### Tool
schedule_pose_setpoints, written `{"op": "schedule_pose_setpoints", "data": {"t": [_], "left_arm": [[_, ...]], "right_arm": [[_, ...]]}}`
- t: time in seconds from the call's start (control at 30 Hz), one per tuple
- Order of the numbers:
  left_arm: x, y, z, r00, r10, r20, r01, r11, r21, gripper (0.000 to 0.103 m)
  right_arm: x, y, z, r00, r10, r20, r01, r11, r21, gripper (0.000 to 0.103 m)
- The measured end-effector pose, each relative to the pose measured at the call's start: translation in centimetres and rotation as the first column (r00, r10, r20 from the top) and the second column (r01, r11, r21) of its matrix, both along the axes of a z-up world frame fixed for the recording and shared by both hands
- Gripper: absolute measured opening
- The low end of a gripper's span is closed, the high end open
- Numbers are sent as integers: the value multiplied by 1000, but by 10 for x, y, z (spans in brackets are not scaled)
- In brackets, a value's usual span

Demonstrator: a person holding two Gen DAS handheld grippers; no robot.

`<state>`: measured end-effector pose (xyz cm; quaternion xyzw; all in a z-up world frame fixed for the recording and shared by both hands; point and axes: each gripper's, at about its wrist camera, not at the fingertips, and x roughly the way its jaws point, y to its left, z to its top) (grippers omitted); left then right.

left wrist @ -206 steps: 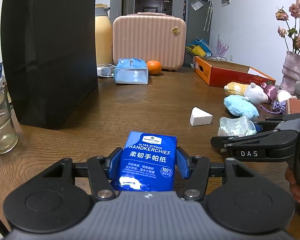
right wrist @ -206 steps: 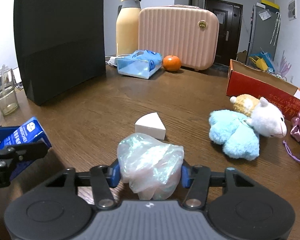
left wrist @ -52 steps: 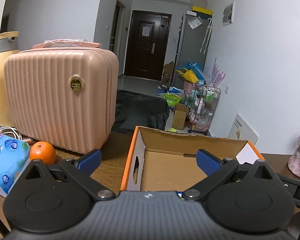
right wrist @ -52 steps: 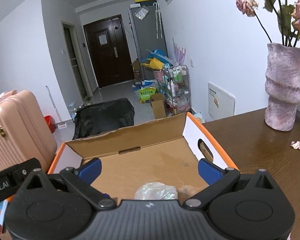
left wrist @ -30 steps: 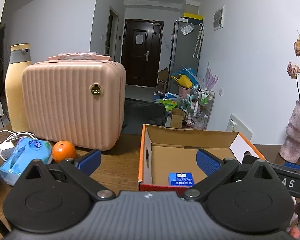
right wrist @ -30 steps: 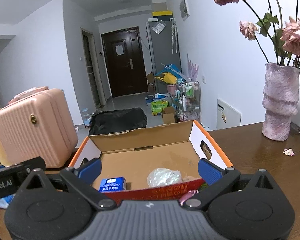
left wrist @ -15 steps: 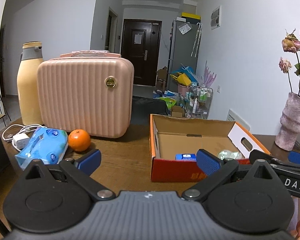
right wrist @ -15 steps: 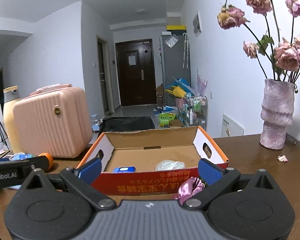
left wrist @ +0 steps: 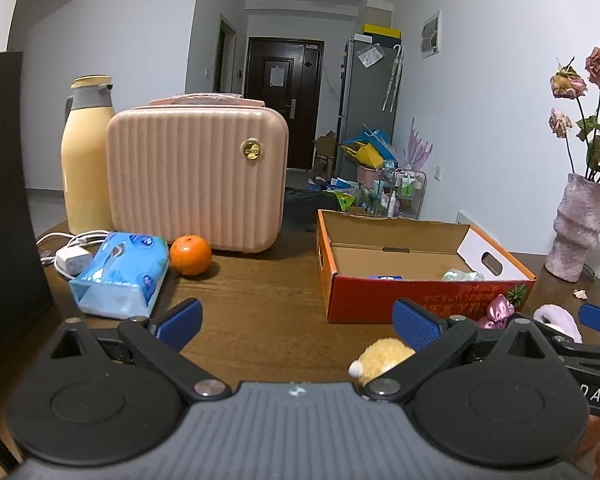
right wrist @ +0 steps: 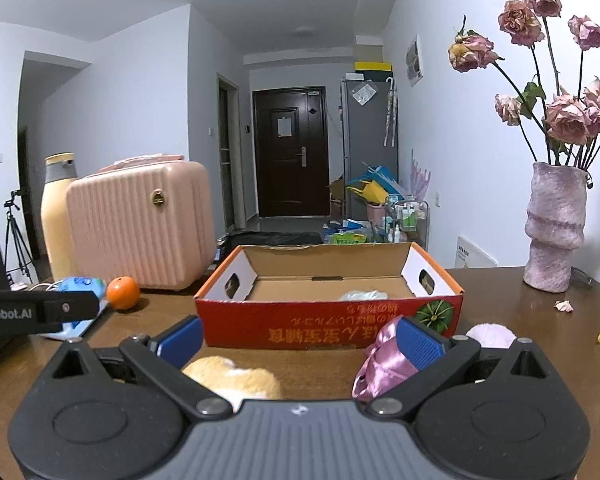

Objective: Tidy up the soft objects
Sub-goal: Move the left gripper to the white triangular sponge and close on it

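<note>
From the left wrist, the left gripper (left wrist: 298, 320) hung spread and empty over the counter (left wrist: 260, 292), the yellow plush (left wrist: 382, 358) just under its right finger. From the right wrist, the right gripper (right wrist: 298, 338) was likewise spread and empty before the box (right wrist: 328, 320), the pink satin pouch (right wrist: 382, 360) at its right finger. Best to straddle a toy's middle before closing.

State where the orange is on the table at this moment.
In the left wrist view the orange sits left of centre on the wooden table, between the blue tissue pack and the pink suitcase just behind it.
</note>
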<state>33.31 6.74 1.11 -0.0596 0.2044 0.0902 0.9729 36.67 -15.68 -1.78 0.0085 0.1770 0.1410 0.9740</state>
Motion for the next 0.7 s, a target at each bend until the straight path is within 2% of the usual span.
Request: {"op": "schedule_pose_setpoints", "data": {"t": [0.33,0.7], "left_arm": [[-40,11,-7,1000,-25,4,25,1000,-13,103],[-71,22,-18,999,-54,-8,54,998,10,103]], "right_arm": [[-40,15,-9,999,45,6,-45,998,-42,103],[-64,18,-24,997,64,-43,-66,997,-31,103]]}}
